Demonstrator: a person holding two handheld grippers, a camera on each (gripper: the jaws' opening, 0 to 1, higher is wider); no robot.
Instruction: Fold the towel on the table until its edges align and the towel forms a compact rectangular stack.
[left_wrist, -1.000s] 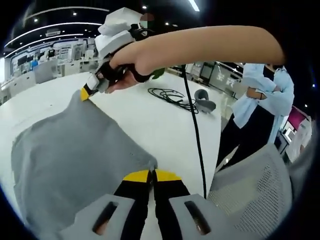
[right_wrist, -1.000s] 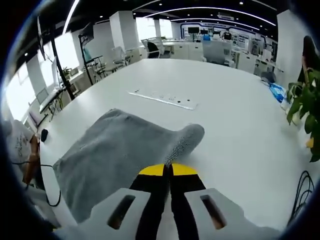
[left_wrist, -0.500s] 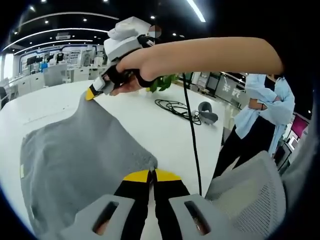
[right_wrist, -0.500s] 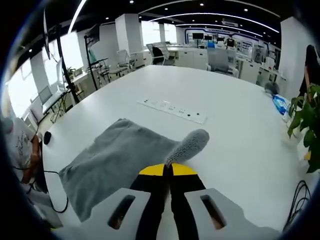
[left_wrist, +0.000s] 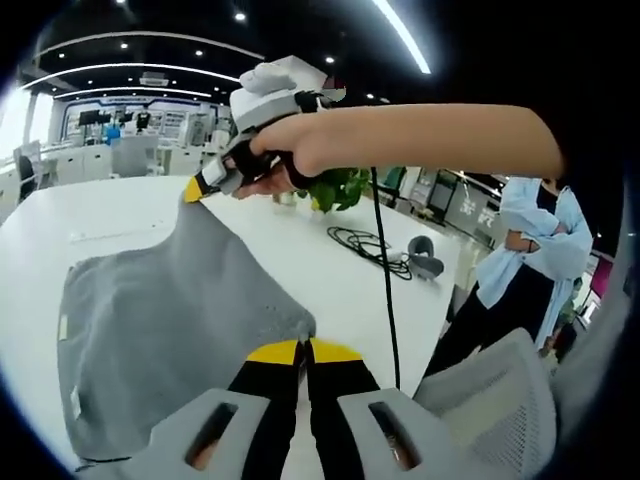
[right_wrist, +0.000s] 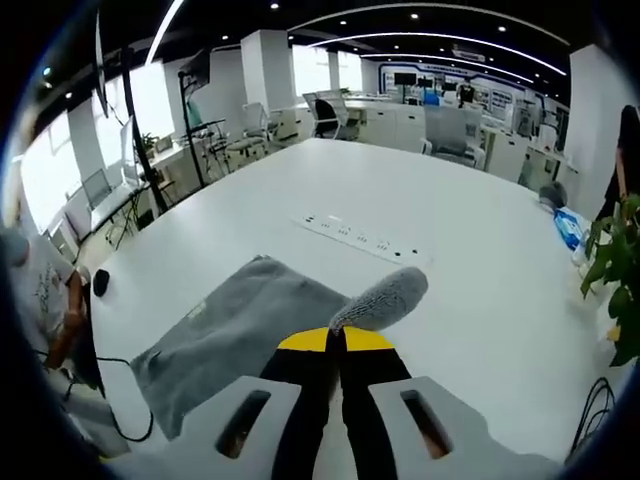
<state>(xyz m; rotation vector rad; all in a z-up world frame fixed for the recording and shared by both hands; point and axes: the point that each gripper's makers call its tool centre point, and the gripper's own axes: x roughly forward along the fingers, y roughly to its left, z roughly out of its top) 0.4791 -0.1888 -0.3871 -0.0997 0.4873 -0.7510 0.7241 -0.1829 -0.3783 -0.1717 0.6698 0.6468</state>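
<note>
A grey towel (left_wrist: 165, 315) hangs stretched above the white table (left_wrist: 320, 255), held up by two corners. My left gripper (left_wrist: 303, 351) is shut on the towel's near corner at the bottom of the left gripper view. My right gripper (left_wrist: 197, 189), held in a person's hand, comes into that view at the upper left, shut on the far corner. In the right gripper view my right gripper (right_wrist: 335, 339) pinches a towel corner that curls up past its jaws, and the rest of the towel (right_wrist: 235, 335) drapes down to the left over the table (right_wrist: 400, 210).
A coiled black cable (left_wrist: 368, 245) and a small grey device (left_wrist: 424, 265) lie on the table beside a green plant (left_wrist: 340, 185). A power strip (right_wrist: 362, 239) lies beyond the towel. A mesh chair (left_wrist: 500, 400) and a person in a light blue shirt (left_wrist: 535, 240) stand at the table's edge.
Both grippers have risen with the towel: more of it hangs off the table, and the table looks farther below. The right gripper's hand sits higher in the left gripper view.
</note>
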